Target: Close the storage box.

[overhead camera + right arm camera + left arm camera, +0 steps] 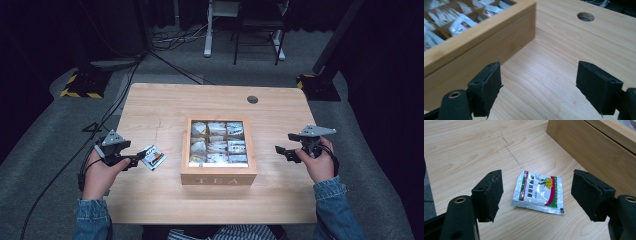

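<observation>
A silver tea packet (pixel 154 157) with red and green stripes and a yellow flower print lies flat on the wooden table (pixel 155 110), left of the tea box. My left gripper (pixel 139 160) is open just behind it. In the left gripper view the packet (pixel 537 192) lies on the wood between and slightly ahead of the two jaws, which do not touch it. The wooden tea box (pixel 219 175), marked TEA on its front, stands open at the table's middle, its compartments holding several packets. My right gripper (pixel 284 143) is open and empty, right of the box (pixel 486 42).
A round cable hole (pixel 252 99) sits in the table's far right part, and it also shows ahead of the right gripper (pixel 585 16). Cables, a yellow-and-black striped stand base (pixel 80 85) and table legs are on the grey floor beyond the table.
</observation>
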The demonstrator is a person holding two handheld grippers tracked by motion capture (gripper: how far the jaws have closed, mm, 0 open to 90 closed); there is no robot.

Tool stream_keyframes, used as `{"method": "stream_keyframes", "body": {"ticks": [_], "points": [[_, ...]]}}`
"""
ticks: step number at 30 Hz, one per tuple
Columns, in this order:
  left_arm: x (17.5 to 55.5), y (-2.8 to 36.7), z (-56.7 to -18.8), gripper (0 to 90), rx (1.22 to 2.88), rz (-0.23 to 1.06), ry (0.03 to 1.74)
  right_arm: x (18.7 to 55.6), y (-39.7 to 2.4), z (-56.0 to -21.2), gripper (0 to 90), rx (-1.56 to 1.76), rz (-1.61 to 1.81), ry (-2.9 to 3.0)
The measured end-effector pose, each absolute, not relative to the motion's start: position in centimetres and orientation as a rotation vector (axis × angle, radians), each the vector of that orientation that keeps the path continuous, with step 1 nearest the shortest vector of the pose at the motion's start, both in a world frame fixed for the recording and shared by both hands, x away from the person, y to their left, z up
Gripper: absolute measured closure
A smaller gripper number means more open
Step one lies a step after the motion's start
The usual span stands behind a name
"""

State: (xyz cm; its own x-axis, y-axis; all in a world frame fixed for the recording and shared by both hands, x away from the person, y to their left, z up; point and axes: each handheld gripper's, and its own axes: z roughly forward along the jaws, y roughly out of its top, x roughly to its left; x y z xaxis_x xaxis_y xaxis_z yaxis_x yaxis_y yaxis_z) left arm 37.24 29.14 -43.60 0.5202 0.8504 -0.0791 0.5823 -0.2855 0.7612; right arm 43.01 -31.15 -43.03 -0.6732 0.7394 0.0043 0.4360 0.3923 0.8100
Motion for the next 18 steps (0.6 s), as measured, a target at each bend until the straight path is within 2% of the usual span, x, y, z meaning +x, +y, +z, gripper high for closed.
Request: {"method": "stream_keyframes", "body": {"ticks": [18], "points": [[38.0, 29.4, -45.3, 25.0, 2.024, 0.419, 1.194, 44.8, -35.0, -47.4, 20.7, 1.124, 1.108, 2.268]]}}
